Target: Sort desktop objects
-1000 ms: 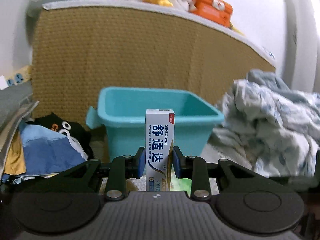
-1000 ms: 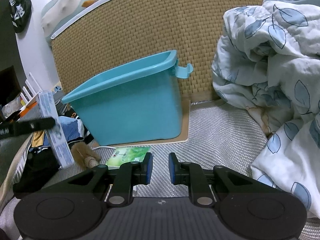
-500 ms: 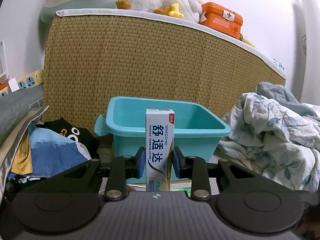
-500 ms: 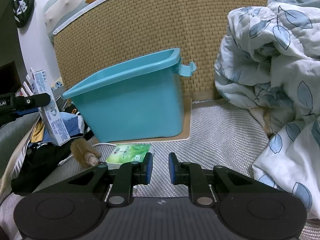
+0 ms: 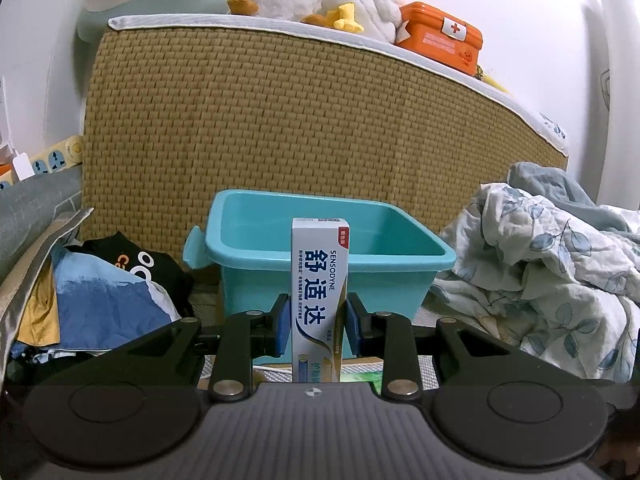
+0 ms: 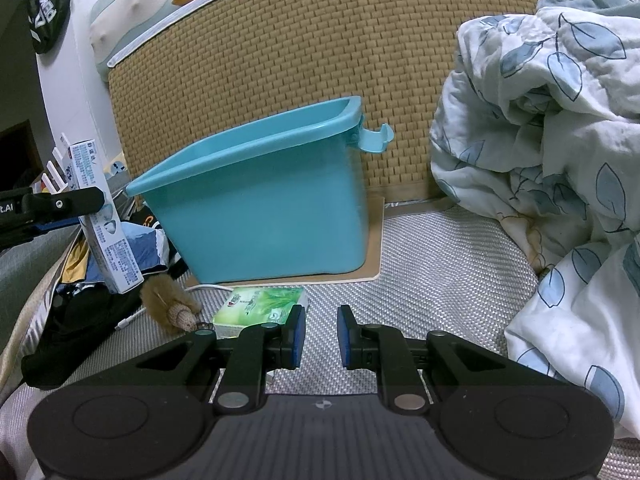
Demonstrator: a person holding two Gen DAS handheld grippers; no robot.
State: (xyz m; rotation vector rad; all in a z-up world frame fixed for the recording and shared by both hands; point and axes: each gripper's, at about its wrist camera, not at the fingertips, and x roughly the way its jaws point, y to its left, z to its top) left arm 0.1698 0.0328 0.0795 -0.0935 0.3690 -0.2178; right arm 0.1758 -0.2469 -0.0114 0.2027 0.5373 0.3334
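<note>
My left gripper [image 5: 319,328] is shut on a white and blue toothpaste box [image 5: 319,292], held upright in front of the teal plastic bin [image 5: 320,276]. In the right wrist view the same toothpaste box [image 6: 106,224] hangs in the air left of the bin [image 6: 264,208], above the clothes. My right gripper [image 6: 321,336] is open and empty, low over the woven mat. A green tissue pack [image 6: 260,306] lies just left of its left finger, and a brown fuzzy toy [image 6: 170,304] lies beside that.
A woven headboard [image 5: 280,128] stands behind the bin, with plush toys and an orange first-aid box [image 5: 440,42] on top. A crumpled leaf-print quilt [image 6: 552,168] fills the right. A pile of clothes [image 5: 104,292] lies at the left. A white cable [image 6: 208,289] runs by the bin.
My left gripper has lifted the toothpaste box and drawn back from the bin, so more of the headboard top shows. My right gripper has barely moved.
</note>
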